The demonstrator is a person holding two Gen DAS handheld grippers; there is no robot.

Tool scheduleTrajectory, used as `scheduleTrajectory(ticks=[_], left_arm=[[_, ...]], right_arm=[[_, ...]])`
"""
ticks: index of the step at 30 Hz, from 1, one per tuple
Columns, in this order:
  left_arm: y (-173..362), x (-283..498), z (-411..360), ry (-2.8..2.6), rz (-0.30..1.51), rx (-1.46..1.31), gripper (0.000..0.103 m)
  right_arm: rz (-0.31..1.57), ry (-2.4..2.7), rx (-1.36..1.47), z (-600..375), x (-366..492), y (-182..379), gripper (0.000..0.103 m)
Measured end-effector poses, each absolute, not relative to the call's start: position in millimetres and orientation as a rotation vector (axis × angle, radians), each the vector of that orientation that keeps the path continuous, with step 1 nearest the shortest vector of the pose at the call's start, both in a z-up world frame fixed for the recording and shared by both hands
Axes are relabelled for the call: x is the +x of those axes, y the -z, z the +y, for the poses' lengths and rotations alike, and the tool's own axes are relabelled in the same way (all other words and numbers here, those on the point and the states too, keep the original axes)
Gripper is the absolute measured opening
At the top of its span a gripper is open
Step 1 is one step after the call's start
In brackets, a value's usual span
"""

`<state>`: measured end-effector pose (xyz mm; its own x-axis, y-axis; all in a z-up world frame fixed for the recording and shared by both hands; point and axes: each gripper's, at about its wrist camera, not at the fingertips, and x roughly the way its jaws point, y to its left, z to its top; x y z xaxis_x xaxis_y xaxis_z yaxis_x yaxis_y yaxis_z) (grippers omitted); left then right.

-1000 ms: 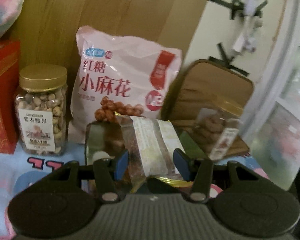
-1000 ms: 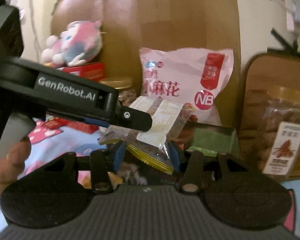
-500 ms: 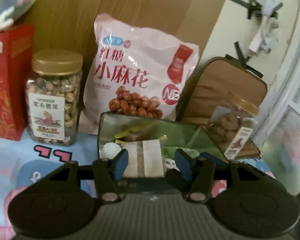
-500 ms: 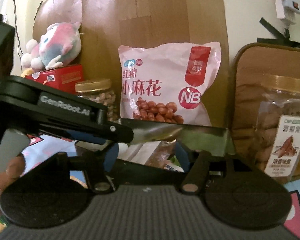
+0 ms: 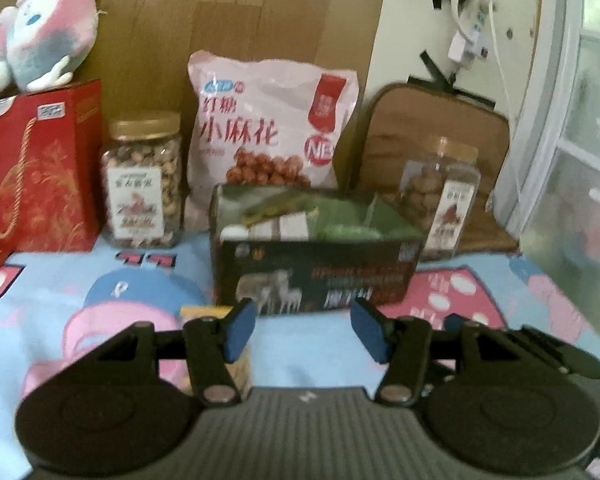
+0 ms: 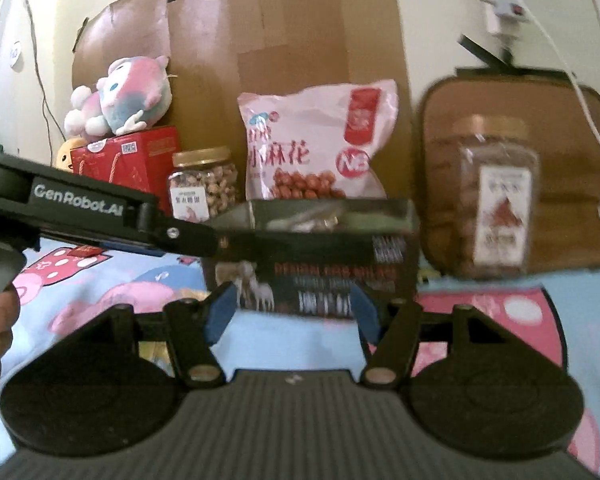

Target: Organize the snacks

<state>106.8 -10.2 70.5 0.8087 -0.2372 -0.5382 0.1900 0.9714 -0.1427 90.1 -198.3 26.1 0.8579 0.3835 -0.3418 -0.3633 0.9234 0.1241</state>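
Both grippers are hovering empty before the open dark snack box (image 5: 316, 268), which is standing mid-counter with its long side facing them. The left gripper (image 5: 303, 330) has just been opening, nothing between its jaws. The right gripper (image 6: 292, 314) is gaping wider. A yellow snack packet (image 5: 216, 336) is lying beneath the left gripper's fingers, nearest that hand.

Both tongs, left tongs (image 5: 303, 330) and right tongs (image 6: 293, 312), share black linkage arms with silver rivets, blue pads (image 5: 240, 330), round black housings and a ribbed grey body; one side arm reads "GenRobot.AI" in white.
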Motion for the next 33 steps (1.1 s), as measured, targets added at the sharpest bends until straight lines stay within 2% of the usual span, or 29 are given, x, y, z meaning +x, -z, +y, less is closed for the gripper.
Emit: scheduleTrajectory(ticks=[8,20,23,26,33], left_arm=[[-52,74,-11,0.184,0.622,-0.062,0.056],[-23,35,-17,0.162,0.605,-0.014,0.06],[-17,25,-19,0.169,0.583,0.008,0.065],[-14,17,-22,0.18,0.554,0.035,0.073],[-9,12,-25,0.203,0.536,0.053,0.075]], right_arm=[[0.408,-0.335,0.111,-209,62,-11,0.066],[0.348,-0.288,0.18,-221,32,-8,0.068],[0.34,-0.288,0.184,-222,27,-8,0.069],[0.332,-0.289,0.175,-220,24,-8,0.07],[0.333,-0.277,0.182,-220,25,-8,0.071]])
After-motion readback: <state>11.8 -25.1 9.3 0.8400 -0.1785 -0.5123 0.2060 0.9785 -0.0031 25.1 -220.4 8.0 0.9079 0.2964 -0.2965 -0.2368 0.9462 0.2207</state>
